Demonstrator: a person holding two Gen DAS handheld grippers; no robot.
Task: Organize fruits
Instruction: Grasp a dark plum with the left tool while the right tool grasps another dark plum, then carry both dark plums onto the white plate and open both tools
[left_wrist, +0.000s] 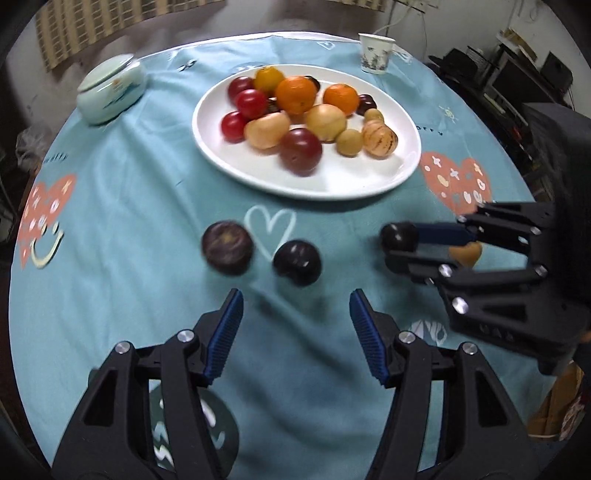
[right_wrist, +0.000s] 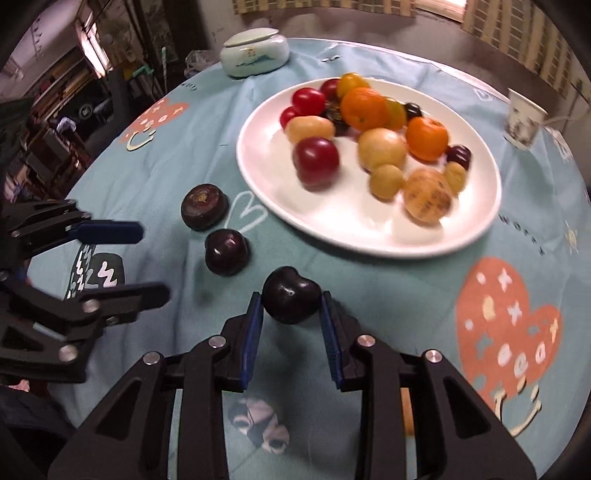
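Note:
A white plate (left_wrist: 332, 181) (right_wrist: 351, 221) at the table's middle holds several fruits: oranges, red tomatoes, yellow fruits and dark plums. Three dark fruits are off the plate on the teal cloth. A flat dark one (left_wrist: 228, 247) (right_wrist: 204, 211) and a round dark plum (left_wrist: 297, 262) (right_wrist: 226, 252) lie just ahead of my left gripper (left_wrist: 295, 299) (right_wrist: 149, 262), which stands open with nothing between its fingers. My right gripper (right_wrist: 291, 301) (left_wrist: 397, 243) is shut on the third dark plum (right_wrist: 291, 295) (left_wrist: 399, 236), low over the cloth.
A pale green lidded jar (left_wrist: 110, 90) (right_wrist: 255, 51) stands far left of the plate, and a patterned cup (left_wrist: 375, 53) (right_wrist: 522, 118) at the far right. A small yellow-orange thing (left_wrist: 465, 253) lies under the right gripper. The round table's edge curves close on both sides.

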